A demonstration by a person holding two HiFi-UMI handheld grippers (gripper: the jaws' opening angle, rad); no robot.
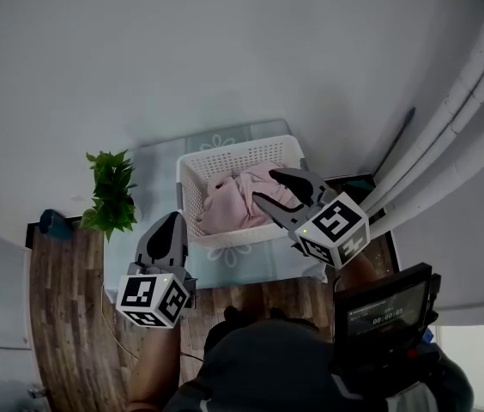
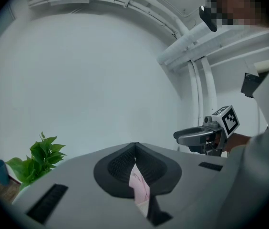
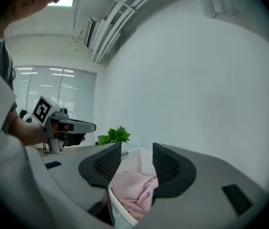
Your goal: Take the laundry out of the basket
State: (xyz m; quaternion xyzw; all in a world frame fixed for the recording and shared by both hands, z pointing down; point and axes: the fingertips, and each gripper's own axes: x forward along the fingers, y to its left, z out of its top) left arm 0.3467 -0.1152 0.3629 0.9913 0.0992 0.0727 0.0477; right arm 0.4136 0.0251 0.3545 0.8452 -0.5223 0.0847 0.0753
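Judged barely begun: saw crumpled pink laundry (image 1: pixel 233 200) heaped wholly inside white perforated plastic basket (image 1: pixel 240 154), with no piece outside it.

Noted right gripper (image 1: pixel 265 187) over right near part of basket, angled slightly down toward far left, jaws released and spread above the cloth, no contact seen. Noted left gripper (image 1: pixel 171 223) just beside basket's left near corner, roughly level, jaws clenched together. Saw thin pink sliver in their slit; cannot tell whether pinched or merely beyond. Still to grasp, lift and clear rim.
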